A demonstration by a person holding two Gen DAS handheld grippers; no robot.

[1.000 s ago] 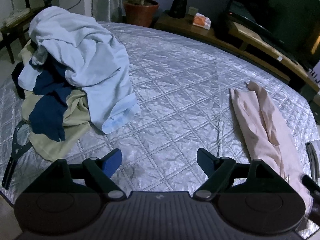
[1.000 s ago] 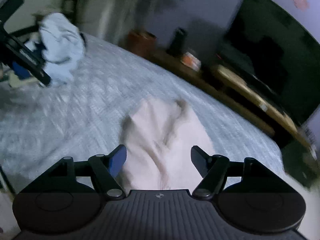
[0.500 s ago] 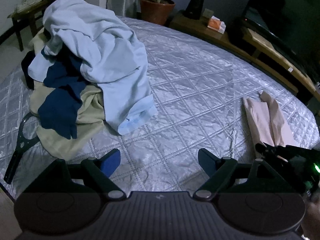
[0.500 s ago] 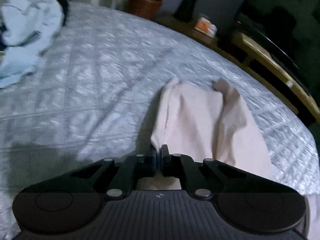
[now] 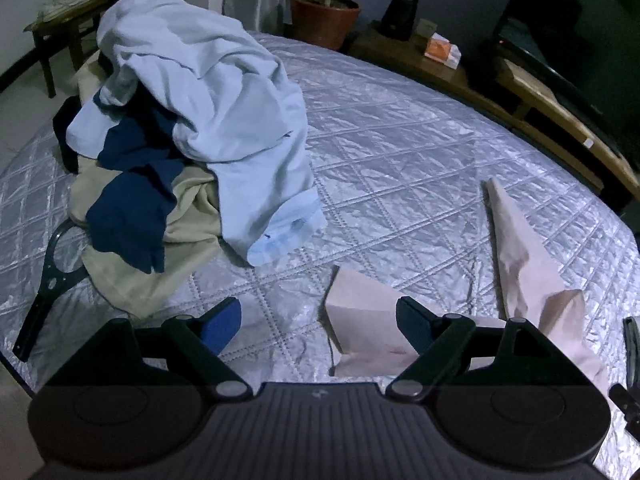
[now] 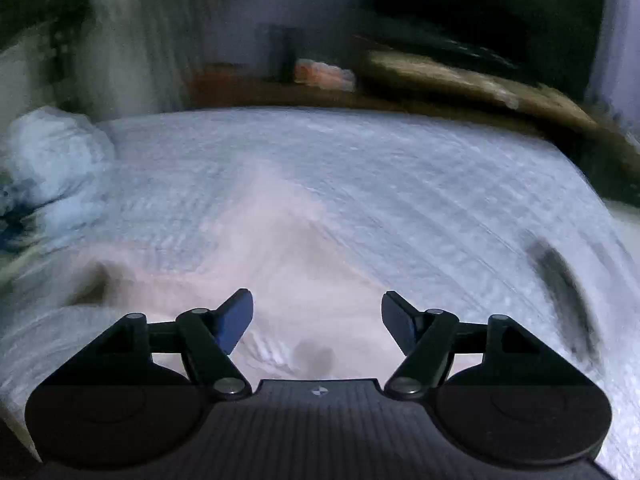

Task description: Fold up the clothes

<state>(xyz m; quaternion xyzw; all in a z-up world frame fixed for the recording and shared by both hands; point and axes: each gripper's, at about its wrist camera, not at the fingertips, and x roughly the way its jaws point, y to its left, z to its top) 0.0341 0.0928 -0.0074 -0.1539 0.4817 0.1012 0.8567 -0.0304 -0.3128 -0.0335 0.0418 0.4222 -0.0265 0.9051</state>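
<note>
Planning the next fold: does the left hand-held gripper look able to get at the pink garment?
Probably yes: the left hand-held gripper is open, and the pink garment lies just ahead on the quilt with nothing between.

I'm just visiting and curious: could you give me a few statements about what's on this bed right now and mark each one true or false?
1. A light blue garment tops the pile of clothes. True.
2. The pink garment sits in that pile. False: it lies apart, on the quilted silver bedcover.
3. The left gripper is clamped on cloth. False: it is open and holds nothing.
4. A potted plant stands beyond the bed. True.
5. A navy garment shows in the pile. True.
</note>
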